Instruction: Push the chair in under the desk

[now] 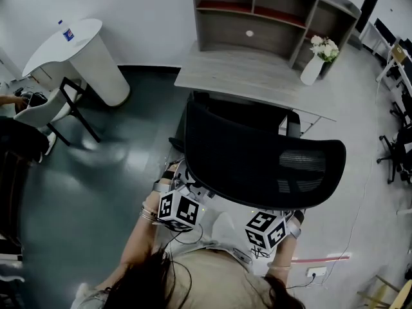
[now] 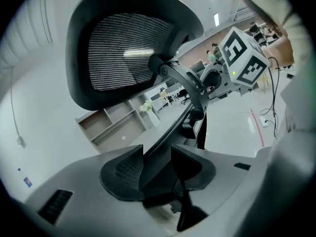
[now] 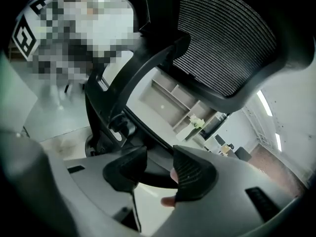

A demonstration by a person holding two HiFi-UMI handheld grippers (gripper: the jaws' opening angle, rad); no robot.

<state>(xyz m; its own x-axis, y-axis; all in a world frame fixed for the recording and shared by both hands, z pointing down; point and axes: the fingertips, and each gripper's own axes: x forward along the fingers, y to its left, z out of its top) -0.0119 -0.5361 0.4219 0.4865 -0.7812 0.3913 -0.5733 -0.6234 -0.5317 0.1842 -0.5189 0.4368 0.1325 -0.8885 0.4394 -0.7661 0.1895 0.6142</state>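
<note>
Head view: the chair (image 1: 257,153) stands with its seat at the front edge of the desk (image 1: 238,76), its mesh back towards the person. The left marker cube (image 1: 179,210) and the right marker cube (image 1: 267,229) sit just behind the lower rim of the backrest; the jaws are hidden beneath it here. On the desk are a shelf unit (image 1: 257,11) and a white vase (image 1: 313,69) of flowers. A white round table (image 1: 84,50) at far left bears a blue label (image 1: 68,34), its print too small to read.

Left gripper view: the left gripper (image 2: 157,167) has its jaws closed on a black curved bar of the chair's rear frame, seen from below.

Right gripper view: the right gripper (image 3: 157,174) likewise has a dark frame bar clamped between its jaws. Only this view shows bare fingers (image 3: 173,174) just past the jaws.

The cubes carry black-and-white square patterns, no readable words.
</note>
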